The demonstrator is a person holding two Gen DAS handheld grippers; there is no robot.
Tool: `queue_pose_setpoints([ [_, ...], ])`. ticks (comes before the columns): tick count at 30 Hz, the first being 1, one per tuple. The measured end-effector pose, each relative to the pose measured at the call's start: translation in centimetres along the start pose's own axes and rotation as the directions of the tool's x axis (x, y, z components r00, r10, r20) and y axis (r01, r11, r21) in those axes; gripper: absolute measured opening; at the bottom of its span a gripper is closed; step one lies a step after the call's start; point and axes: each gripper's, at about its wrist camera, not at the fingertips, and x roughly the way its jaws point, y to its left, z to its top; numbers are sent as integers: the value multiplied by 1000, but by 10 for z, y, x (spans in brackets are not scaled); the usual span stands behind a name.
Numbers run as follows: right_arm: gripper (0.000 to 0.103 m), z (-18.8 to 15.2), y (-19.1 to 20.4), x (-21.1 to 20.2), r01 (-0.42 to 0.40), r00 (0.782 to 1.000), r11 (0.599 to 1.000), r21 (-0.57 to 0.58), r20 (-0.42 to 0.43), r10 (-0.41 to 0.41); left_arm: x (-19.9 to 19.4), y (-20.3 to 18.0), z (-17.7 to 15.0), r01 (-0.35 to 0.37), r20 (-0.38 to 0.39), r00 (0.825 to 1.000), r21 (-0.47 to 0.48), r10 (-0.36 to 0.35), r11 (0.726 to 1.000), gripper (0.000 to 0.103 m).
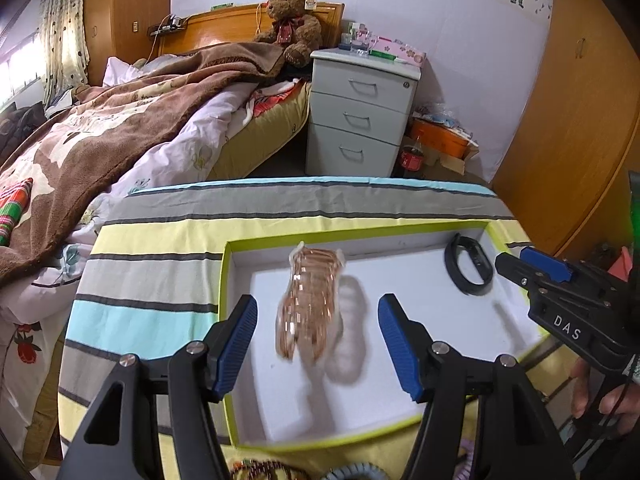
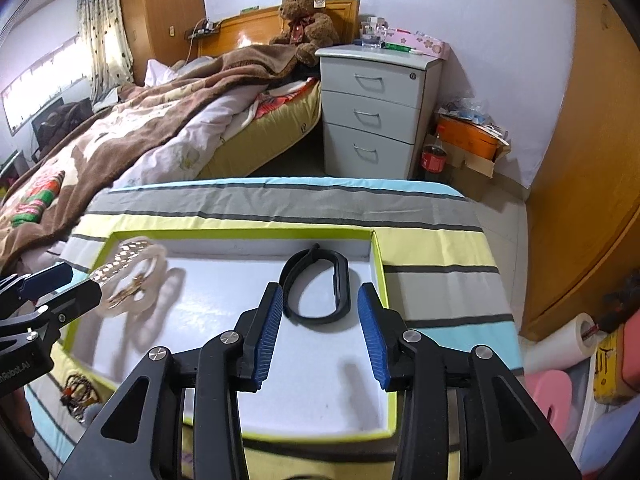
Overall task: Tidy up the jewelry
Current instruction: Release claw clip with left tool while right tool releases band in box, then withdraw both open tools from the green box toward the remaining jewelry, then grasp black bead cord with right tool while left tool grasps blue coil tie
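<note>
Left wrist view: left tongs (image 1: 318, 344) spread wide above hair claw (image 1: 312, 304).

A tray (image 1: 230, 320) lies on the worktop (image 1: 160, 240), toward its right side. Inside the tray, a hair claw (image 1: 310, 304) is in the left part and a wristband (image 1: 468, 266) lies in the far right corner, well apart from it. Beads (image 2: 78, 394) lie on the worktop before the tray's left corner. Behind the worktop stands a drawer cabinet (image 1: 360, 116), with a bed (image 1: 140, 120) to its left and a teddy bear (image 1: 294, 20) on the bed's head end.
</note>
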Motion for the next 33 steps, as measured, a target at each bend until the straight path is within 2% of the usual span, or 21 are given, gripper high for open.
queue_pose_setpoints([
  [9, 40, -26, -8, -37, -18, 999, 1000, 20, 31, 17, -42, 9, -16, 51, 64, 997, -18, -50, 999, 66],
  [13, 40, -46, -23, -46, -12, 1000, 998, 54, 24, 11, -55, 18, -29, 58, 73, 996, -35, -55, 998, 78],
  [24, 40, -91, -40, -48, -8, 999, 993, 121, -35, 12, -65, 45, -72, 35, 6, 999, -108, -34, 993, 78],
  [28, 40, -103, -38, -45, -3, 998, 992, 122, -60, 10, -64, 58, -87, 14, -32, 999, -170, -20, 985, 78],
  [30, 40, -107, -37, -44, -10, 997, 992, 127, -72, 19, -67, 62, -95, -11, -28, 1000, -175, 6, 985, 78],
  [33, 40, -112, -32, -42, -4, 997, 994, 113, -82, 14, -71, 67, -102, 10, -25, 1000, -192, -15, 981, 78],
])
